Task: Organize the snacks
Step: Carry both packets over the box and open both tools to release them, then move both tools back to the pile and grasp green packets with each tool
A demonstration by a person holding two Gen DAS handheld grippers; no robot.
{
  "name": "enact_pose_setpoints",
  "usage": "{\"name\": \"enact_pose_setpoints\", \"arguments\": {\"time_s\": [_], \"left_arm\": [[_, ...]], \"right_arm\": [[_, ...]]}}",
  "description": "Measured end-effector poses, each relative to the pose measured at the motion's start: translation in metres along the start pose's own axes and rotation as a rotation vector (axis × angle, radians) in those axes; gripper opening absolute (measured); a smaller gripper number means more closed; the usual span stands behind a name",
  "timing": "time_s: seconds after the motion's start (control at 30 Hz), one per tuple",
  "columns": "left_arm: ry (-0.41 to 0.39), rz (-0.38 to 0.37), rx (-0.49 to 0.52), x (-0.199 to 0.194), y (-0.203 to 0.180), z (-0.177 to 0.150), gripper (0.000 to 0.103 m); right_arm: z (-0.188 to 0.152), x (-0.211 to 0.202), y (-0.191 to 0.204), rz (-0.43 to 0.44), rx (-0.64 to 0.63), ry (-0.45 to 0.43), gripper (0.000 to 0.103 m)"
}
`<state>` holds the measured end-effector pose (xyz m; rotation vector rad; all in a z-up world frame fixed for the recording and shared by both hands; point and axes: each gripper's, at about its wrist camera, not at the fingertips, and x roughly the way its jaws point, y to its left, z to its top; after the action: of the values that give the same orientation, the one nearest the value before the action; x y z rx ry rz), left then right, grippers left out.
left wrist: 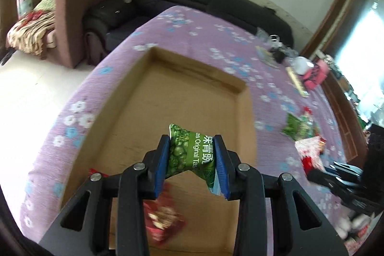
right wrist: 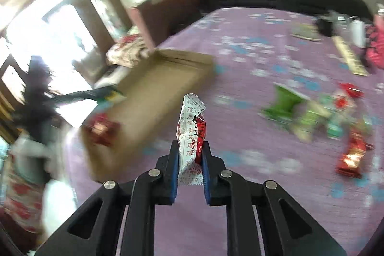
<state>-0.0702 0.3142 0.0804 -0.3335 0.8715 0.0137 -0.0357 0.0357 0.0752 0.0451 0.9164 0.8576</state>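
- Green pea packet (left wrist: 192,155) pinched across its middle by the left hand-held gripper (left wrist: 192,160), held above the open cardboard box (left wrist: 192,88); puffed and crumpled at the waist, so judged light, soft and air-filled
- Glossy film, likely slippery; best taken across the middle or on a crimped end, with only light pressure so the contents are not crushed
- White-and-red packet (right wrist: 192,136) clamped edge-on in the right hand-held gripper (right wrist: 190,155), jaws narrow, hanging over the purple flowered cloth (right wrist: 240,208) near the box (right wrist: 156,88); thin, limp, probably very light
- Red packet (left wrist: 165,220) lying inside the box near its closest end, half hidden behind the left gripper's fingers and blurred
- More loose packets, green (right wrist: 283,107) and red (right wrist: 350,155), scattered on the cloth to the right, well apart from the box; smeared by motion, so count and labels hard to make out
- Whether the cloth covers a bed or a bench: cannot tell
- Near edge of the box cut off by the gripper body in the left view; lower end of the white packet hidden between the pads
- Clutter at the far right edge of the cloth too small and blurred to name
- Person at the left edge of the right view only a blur
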Motion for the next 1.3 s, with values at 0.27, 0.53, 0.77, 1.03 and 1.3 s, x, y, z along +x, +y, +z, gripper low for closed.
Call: {"name": "enact_pose_setpoints", "arguments": {"time_s": [0.27,0.53,0.77,1.03,1.3], "left_arm": [[0.076,0.117,-0.042,0.028,0.042,0.001,0.040],[0.041,0.116,-0.081,0.011,0.059,0.000,0.046],[-0.093,0.111,-0.034,-0.032,0.044,-0.009,0.050],[-0.214,0.147,-0.074,-0.089,0.037,-0.032,0.056],[-0.293,0.120,-0.075,-0.119,0.026,-0.048,0.060]], "right_arm": [[0.023,0.090,0.075,0.077,-0.043,0.105,0.014],[0.021,0.150,0.091,0.040,-0.032,0.164,0.020],[0.014,0.114,0.079,0.015,-0.026,0.098,0.030],[-0.013,0.117,0.156,-0.131,-0.355,0.173,0.031],[-0.025,0.135,0.145,-0.239,-0.408,0.331,0.029]]}}
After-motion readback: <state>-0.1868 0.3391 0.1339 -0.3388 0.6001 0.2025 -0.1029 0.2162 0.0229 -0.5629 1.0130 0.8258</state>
